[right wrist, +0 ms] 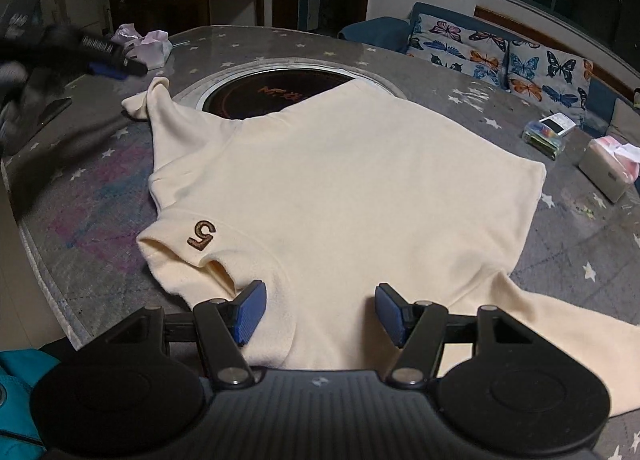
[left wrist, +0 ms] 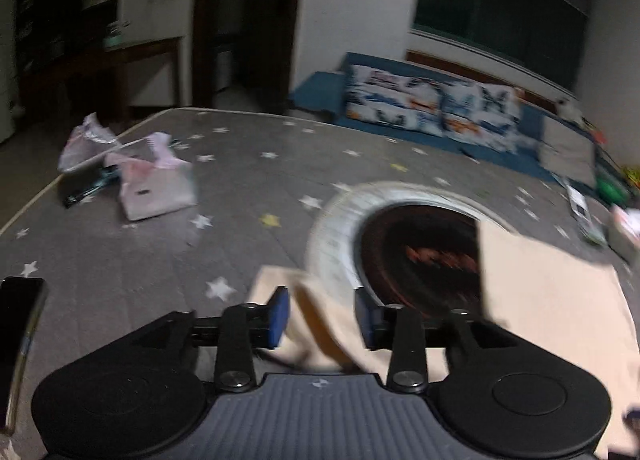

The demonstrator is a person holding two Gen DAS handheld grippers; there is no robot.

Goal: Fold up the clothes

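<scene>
A cream sweatshirt [right wrist: 344, 172] with a brown "5" patch [right wrist: 202, 235] lies spread on the grey star-patterned table, partly over the round cooktop [right wrist: 276, 94]. My right gripper [right wrist: 320, 314] is open, low over the near edge of the garment, holding nothing. My left gripper [left wrist: 322, 316] is open with a cream sleeve [left wrist: 320, 324] lying between its blue pads, not clamped. The sleeve end [right wrist: 150, 100] lies at the garment's far left, with the left gripper [right wrist: 112, 62] blurred just beyond it. The left wrist view is motion-blurred.
The table holds pink plastic bags [left wrist: 156, 180] at the far left, a tissue box [right wrist: 608, 172] and a small colourful box [right wrist: 548, 134] at the right, and a dark phone [right wrist: 56, 106]. A blue sofa with butterfly cushions [right wrist: 500, 56] stands behind. Teal cloth [right wrist: 20, 400] is at lower left.
</scene>
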